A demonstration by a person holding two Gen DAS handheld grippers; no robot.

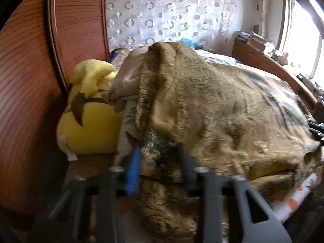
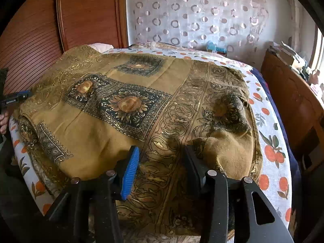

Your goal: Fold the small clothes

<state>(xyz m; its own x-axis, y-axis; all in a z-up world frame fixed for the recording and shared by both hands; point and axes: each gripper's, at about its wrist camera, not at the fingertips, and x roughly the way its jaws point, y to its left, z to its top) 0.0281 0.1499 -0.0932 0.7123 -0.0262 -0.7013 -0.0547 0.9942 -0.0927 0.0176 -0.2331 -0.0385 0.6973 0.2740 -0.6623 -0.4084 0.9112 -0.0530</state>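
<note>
Cloth (image 2: 141,109), mustard w/ dark sunflower panels, lies spread over the bed (image 2: 271,141), on top of the orange-print sheet; most of it flat, far right corner rumpled into a lump, near edge hanging toward me. That's the piece I'm folding, I'd say only partway through.

My left gripper (image 1: 160,160): picture is blurry, but the fingers sit close together w/ a bunch of cloth pinched between them, so I read it as clamped on the cloth's left edge. Holding there makes sense, probably to anchor or lift that side so it can be carried over. Cloth heaps up in front of it in a tall fold, next to a yellow plush toy (image 1: 91,117) by the wooden headboard (image 1: 30,81).

My right gripper (image 2: 162,158): jaws apart, pads not pressing anything; cloth's patterned border runs under the gap. Looks like it's let go or is lining up for a fresh grab on the near edge. Next, prob. close on that border so both sides move together.
</note>
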